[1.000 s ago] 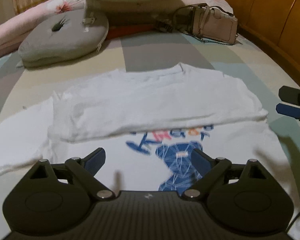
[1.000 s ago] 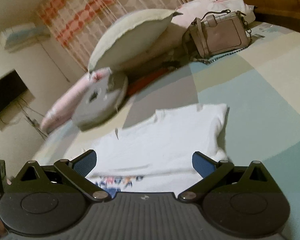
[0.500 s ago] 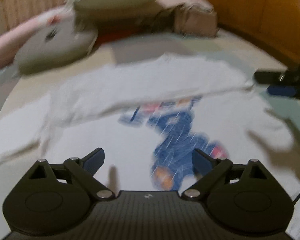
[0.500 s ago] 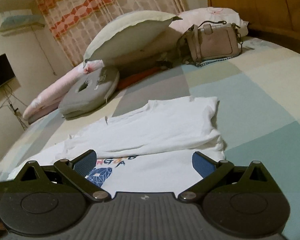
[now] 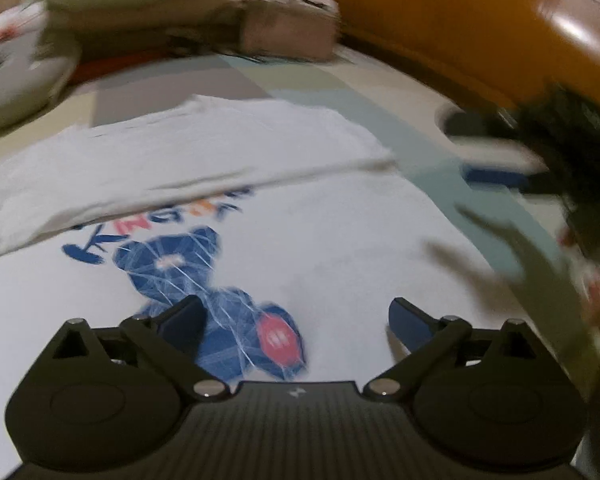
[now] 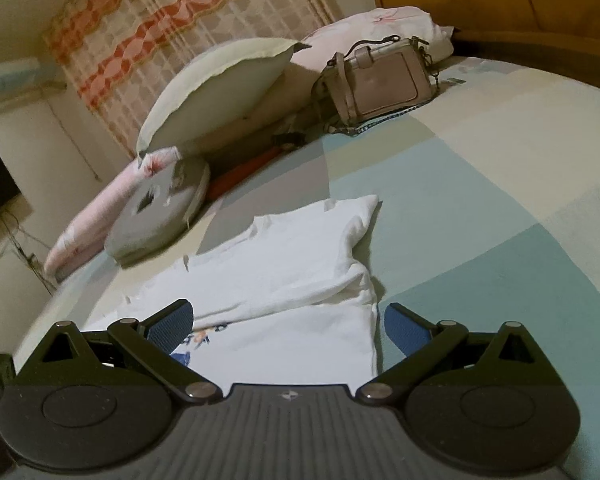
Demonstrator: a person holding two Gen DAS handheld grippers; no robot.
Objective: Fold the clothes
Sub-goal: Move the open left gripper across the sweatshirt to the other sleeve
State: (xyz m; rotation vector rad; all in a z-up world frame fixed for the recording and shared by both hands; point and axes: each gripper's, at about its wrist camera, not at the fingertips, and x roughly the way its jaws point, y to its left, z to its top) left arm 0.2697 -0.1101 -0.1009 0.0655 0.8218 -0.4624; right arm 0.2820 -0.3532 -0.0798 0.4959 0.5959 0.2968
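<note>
A white T-shirt [image 5: 340, 248] with a blue bear print lies flat on the bed, its upper part folded down over the chest. My left gripper [image 5: 294, 308] hovers low over the shirt's lower half, beside the print. Its jaws are opening wide with nothing between them. In the right wrist view the T-shirt [image 6: 292, 264] shows its folded right edge, and my right gripper [image 6: 288, 316] stands open just above that edge, holding nothing. The right gripper [image 5: 480, 150] also appears blurred at the right of the left wrist view, off the shirt's side.
The checked bed sheet [image 6: 480, 220] stretches to the right of the shirt. At the far end sit a beige handbag [image 6: 380, 84], a pale pillow [image 6: 220, 92] and a grey ring cushion [image 6: 160, 212]. A wooden headboard [image 5: 460, 12] runs along the right.
My left gripper has swung to the right and sunk closer over the shirt, so the bear print now lies by its left finger. My right gripper has come nearer the shirt's right edge.
</note>
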